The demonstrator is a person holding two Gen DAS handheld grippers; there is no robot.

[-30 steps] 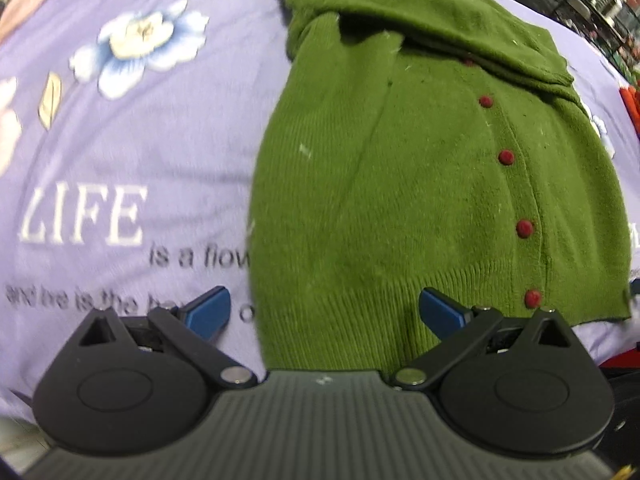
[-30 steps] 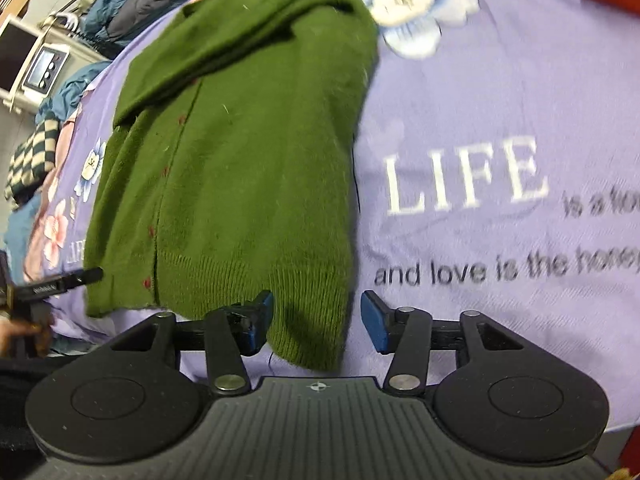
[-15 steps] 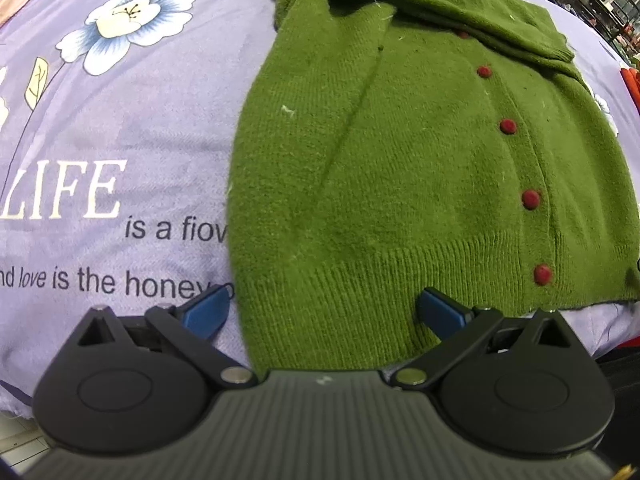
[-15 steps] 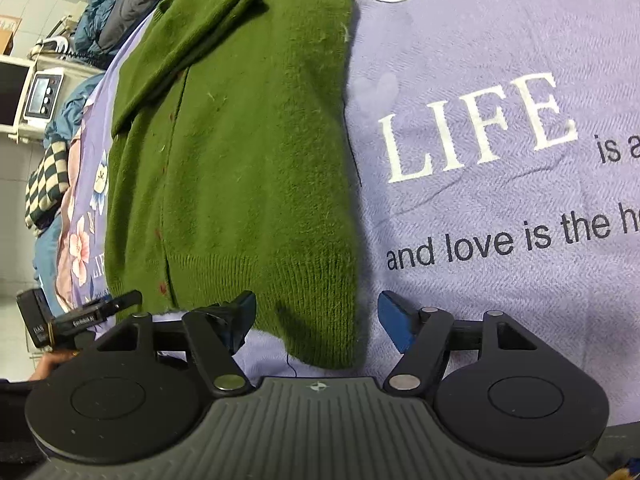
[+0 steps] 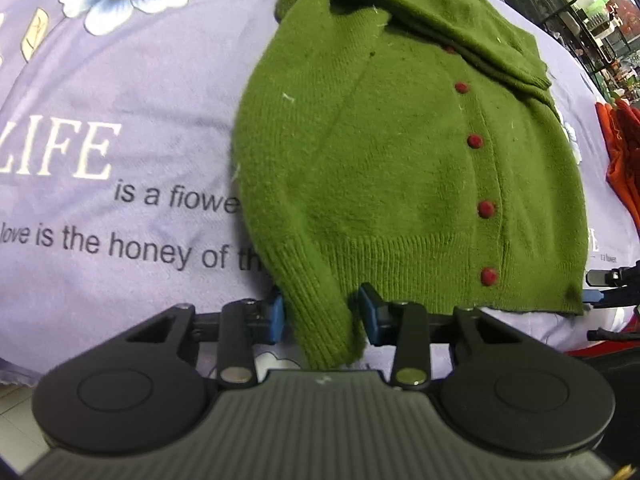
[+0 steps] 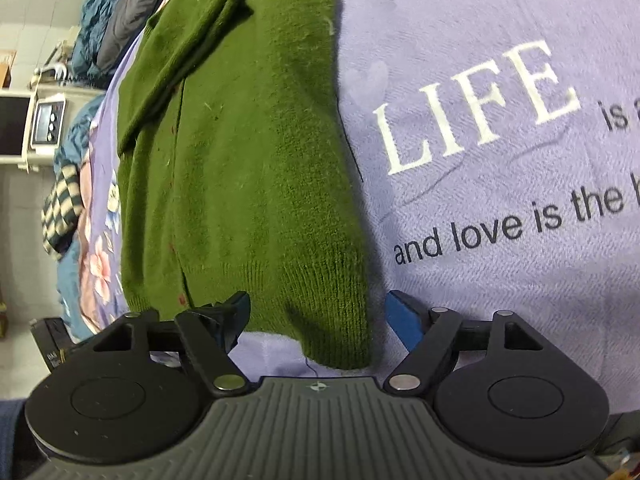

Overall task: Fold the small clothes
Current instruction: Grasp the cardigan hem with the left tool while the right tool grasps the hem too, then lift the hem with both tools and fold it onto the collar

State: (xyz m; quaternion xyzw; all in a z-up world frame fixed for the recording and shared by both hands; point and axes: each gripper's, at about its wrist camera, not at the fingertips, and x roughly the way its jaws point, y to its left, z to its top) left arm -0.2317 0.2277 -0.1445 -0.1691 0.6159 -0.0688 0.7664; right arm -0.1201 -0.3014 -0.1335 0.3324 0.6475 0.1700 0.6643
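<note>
A green knit cardigan [image 5: 384,168] with red buttons [image 5: 487,209] lies flat on a purple printed sheet [image 5: 120,92], sleeves folded across its top. My left gripper [image 5: 322,314] is at the cardigan's lower left hem corner. Its jaws are closing, and the ribbed corner is bunched into a narrow tongue between the blue pads [image 5: 370,312], which touch it. My right gripper [image 6: 320,314] hangs over the other hem corner [image 6: 340,320] of the cardigan [image 6: 240,140]. It stands wide open, with that corner lying loose between the pads [image 6: 402,316].
An orange cloth [image 5: 620,152] lies at the sheet's right edge, with a black wire rack [image 5: 560,0] beyond it. Dark bundled bedding [image 6: 104,20], a white appliance [image 6: 48,120] and a striped cloth [image 6: 60,208] sit past the sheet's other side.
The left jaws have narrowed from wide open onto the hem corner, gathering it between the pads. The right jaws have widened, and that gripper has rolled and come down closer over its corner.
</note>
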